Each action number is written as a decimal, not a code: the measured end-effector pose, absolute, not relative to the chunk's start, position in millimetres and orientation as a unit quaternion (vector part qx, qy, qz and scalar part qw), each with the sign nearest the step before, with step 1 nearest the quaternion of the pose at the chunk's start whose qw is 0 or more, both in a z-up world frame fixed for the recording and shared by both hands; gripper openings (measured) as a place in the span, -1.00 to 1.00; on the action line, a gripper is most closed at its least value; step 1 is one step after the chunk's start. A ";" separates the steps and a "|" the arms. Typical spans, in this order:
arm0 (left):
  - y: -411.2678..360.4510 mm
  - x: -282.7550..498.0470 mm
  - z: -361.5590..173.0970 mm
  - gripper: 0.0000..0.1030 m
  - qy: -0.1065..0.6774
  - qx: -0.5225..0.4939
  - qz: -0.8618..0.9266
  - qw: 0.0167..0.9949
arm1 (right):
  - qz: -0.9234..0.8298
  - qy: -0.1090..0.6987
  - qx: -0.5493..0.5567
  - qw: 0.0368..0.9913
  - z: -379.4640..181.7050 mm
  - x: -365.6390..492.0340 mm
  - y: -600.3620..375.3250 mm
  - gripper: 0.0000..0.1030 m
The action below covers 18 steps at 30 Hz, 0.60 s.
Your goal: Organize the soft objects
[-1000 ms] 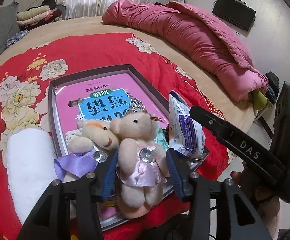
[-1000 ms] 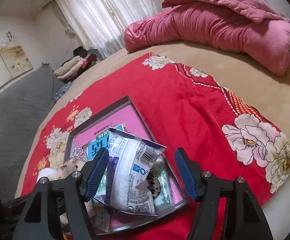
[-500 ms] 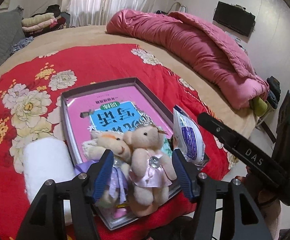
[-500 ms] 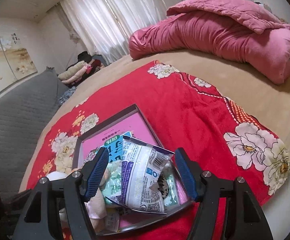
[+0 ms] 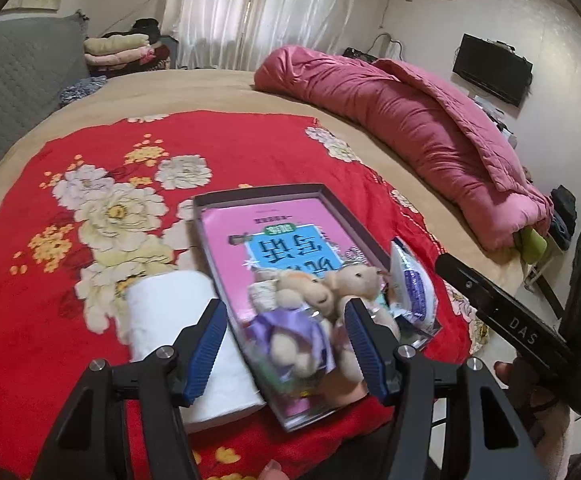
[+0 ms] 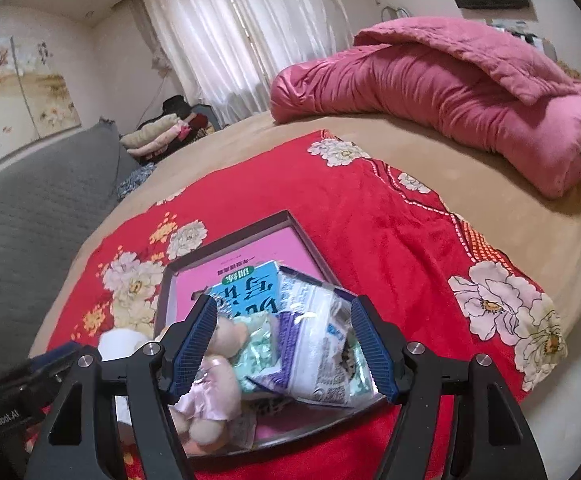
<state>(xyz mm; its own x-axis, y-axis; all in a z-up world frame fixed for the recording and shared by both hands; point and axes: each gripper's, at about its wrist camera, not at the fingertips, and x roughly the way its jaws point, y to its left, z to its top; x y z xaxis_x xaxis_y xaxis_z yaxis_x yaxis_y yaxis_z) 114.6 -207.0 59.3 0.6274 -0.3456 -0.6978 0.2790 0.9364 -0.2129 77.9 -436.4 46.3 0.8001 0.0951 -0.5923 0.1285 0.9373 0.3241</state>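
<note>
Left hand-held gripper (image 5: 286, 348): jaws wide, holding nothing, above two teddy bears (image 5: 322, 312) lying in a shallow tray (image 5: 258, 194). Right hand-held gripper (image 6: 284, 344): jaws opening, empty, over a plastic packet (image 6: 318, 344) in the same tray. White towel roll (image 5: 170, 320) just beside the tray, on the red floral blanket (image 5: 90, 240) on the bed.

Shallow grey tray (image 5: 332, 197) on the red floral blanket, as I see it from both wrists. Two beige plush bears lie at its near end: one with a purple bow (image 5: 290, 320), one in a pink dress (image 5: 356, 284), side by side and touching. A crinkled white-and-purple packet (image 6: 318, 344) leans against the tray's right wall. A white rolled towel (image 5: 170, 312) lies just left of the tray.
</note>
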 end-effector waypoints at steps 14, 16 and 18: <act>-169.0 85.5 61.2 0.18 0.394 -0.031 -0.149 0.907 | 0.018 0.318 0.107 0.942 64.9 44.0 -359.7 0.44; -163.9 81.6 61.3 0.18 0.393 -0.033 -0.148 0.907 | 0.011 0.319 0.100 0.942 65.1 36.2 -352.4 0.44; -160.1 77.7 61.0 0.18 0.394 -0.034 -0.147 0.907 | 0.010 0.322 0.101 0.941 66.4 29.4 -346.1 0.44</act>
